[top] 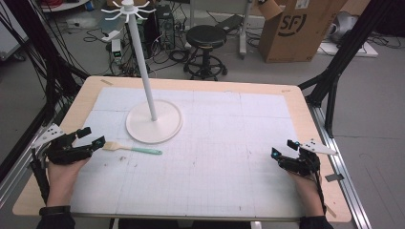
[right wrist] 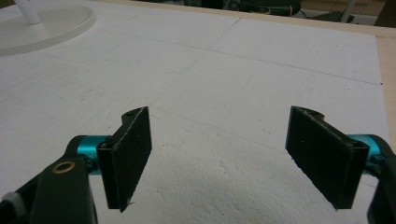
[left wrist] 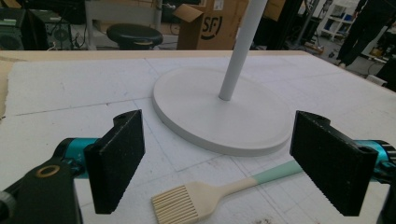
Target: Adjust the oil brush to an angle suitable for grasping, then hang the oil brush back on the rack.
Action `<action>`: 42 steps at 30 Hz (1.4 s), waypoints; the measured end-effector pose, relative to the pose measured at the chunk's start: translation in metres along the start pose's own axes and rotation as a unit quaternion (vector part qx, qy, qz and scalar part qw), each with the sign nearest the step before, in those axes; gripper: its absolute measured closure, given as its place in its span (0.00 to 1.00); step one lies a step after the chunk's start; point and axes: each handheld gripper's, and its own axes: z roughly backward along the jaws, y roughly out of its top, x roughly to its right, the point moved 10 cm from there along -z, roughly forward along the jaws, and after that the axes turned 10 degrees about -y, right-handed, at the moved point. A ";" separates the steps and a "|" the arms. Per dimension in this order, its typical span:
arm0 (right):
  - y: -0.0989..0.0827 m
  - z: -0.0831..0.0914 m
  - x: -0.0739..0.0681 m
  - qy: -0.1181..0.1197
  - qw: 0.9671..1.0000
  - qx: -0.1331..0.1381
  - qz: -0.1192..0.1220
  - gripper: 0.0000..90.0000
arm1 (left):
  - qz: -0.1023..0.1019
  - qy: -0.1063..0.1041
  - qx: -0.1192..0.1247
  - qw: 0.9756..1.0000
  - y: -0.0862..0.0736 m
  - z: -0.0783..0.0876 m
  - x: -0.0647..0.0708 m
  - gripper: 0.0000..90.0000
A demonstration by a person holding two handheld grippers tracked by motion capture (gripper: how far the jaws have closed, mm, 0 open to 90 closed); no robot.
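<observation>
Brush [top: 130,148] lies flat on the white mat [top: 215,157] covering the counter [top: 86,98], just in front of the round base of the white stand [top: 154,121], near it but not touching as far as I can tell. From the high view I see its pale bristle end pointing toward my left gripper [top: 90,138] and its mint-green handle running off to the right. In the left gripper view the brush [left wrist: 224,189] sits low between the two black pads, bristles nearest the camera, handle angled up and to the right, passing behind the right-hand pad; the pads stand wide apart and neither one touches it. Left jaws: fully spread, nothing gripped, hovering close over the bristle end. My left hand [top: 64,174] rests at the near left edge of the counter. Right gripper [top: 285,149] sits well apart from the brush, at the near right side of the mat, held by my right hand [top: 305,183]. In the right gripper view its jaws are also wide apart with bare mat between them, and the stand's base [right wrist: 44,25] shows at the far upper left. Stand pole rises upright from the middle of its base, with a ring of hooks at the top.
</observation>
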 end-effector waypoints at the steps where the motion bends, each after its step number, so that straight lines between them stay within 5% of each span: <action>1: 0.000 0.000 0.000 -0.001 1.000 0.000 0.000 0.25 | 0.000 -0.001 -0.002 1.000 -0.001 0.000 0.000 0.21; 11: -0.001 0.000 -0.001 0.000 1.000 -0.003 -0.001 0.25 | -0.005 -0.008 -0.003 1.000 0.000 -0.001 0.002 0.21; 21: 0.000 -0.001 -0.002 0.000 1.000 -0.003 -0.002 0.25 | -0.050 -0.053 -0.041 0.996 0.002 -0.008 0.017 0.21; 30: 0.004 0.000 -0.003 0.003 1.000 0.006 0.003 0.25 | -0.097 -0.107 -0.097 0.985 -0.005 -0.027 0.043 0.22; 42: 0.002 -0.002 -0.003 0.004 1.000 -0.001 0.004 0.25 | -0.118 -0.117 -0.176 0.970 -0.023 -0.053 0.043 0.22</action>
